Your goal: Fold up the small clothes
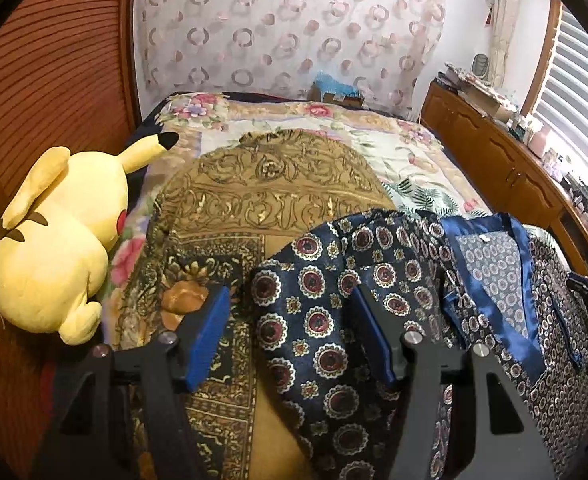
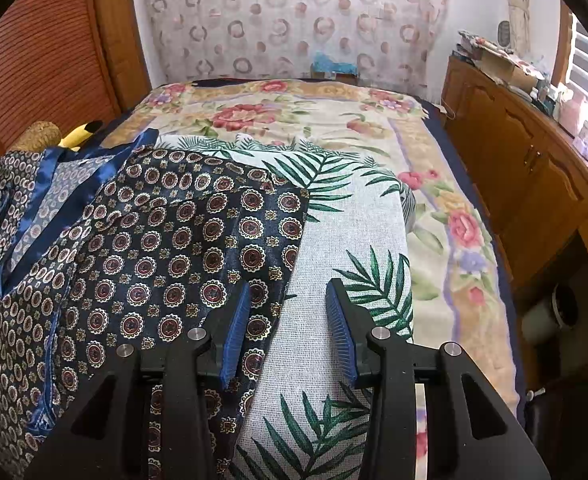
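Patterned shirt (image 1: 333, 312) lies spread on the bed (image 2: 433, 168), both claws apart.

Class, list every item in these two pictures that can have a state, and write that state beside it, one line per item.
Patterned shirt: spread on the bed, unfolded, collar open.
Left tool: open, straddling the shirt's sleeve edge.
Right tool: open, straddling the shirt's other edge.
Yellow plush toy: lying on its side.
Window blinds: slats tilted, letting light through.

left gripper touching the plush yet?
Apart. In the left wrist view the yellow plush lies off to the left on the bed edge; patterned bedding shows between it and the left gripper, which sits over the navy patterned garment.
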Motion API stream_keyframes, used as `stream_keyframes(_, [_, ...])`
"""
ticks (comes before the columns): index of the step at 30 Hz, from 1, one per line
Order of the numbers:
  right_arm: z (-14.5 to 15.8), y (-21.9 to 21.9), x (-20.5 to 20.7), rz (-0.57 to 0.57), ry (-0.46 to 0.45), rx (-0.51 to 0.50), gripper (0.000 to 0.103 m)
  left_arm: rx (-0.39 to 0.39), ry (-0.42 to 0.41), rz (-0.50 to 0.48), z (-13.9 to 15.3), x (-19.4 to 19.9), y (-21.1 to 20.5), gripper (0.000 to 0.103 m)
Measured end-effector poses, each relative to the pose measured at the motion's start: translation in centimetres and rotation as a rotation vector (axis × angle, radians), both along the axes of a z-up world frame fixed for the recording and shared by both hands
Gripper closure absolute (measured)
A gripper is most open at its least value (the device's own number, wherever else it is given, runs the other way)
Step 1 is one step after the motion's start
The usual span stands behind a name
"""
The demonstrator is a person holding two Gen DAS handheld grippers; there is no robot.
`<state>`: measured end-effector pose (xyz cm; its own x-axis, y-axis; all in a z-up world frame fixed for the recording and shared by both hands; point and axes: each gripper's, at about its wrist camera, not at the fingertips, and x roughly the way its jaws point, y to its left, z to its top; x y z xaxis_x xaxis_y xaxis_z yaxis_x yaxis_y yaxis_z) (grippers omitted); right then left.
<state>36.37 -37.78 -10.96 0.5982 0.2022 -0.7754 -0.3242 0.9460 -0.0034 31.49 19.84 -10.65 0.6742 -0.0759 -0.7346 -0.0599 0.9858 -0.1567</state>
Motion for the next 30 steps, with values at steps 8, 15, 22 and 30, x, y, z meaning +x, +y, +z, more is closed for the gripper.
stream_keyframes(8, [0.0, 0.0, 0.0, 0.0, 0.0, -0.001, 0.064, 0.013, -0.023, -0.037, 0.6, -0.8, -0.8, 0.078])
stream_keyframes(15, [0.0, 0.0, 0.0, 0.0, 0.0, -0.001, 0.064, 0.047, -0.099, -0.078, 2.7, -2.7, -2.7, 0.101])
stream_keyframes(22, [0.1, 0.5, 0.9, 0.012, 0.02, -0.024, 0.063, 0.037, -0.169, -0.149, 4.4, -6.3, -6.0, 0.101])
stream_keyframes(30, [0.1, 1.5, 3.1, 0.013, 0.055, -0.02, 0.065, 0.058, -0.178, -0.192, 4.5, -8.6, -8.8, 0.101])
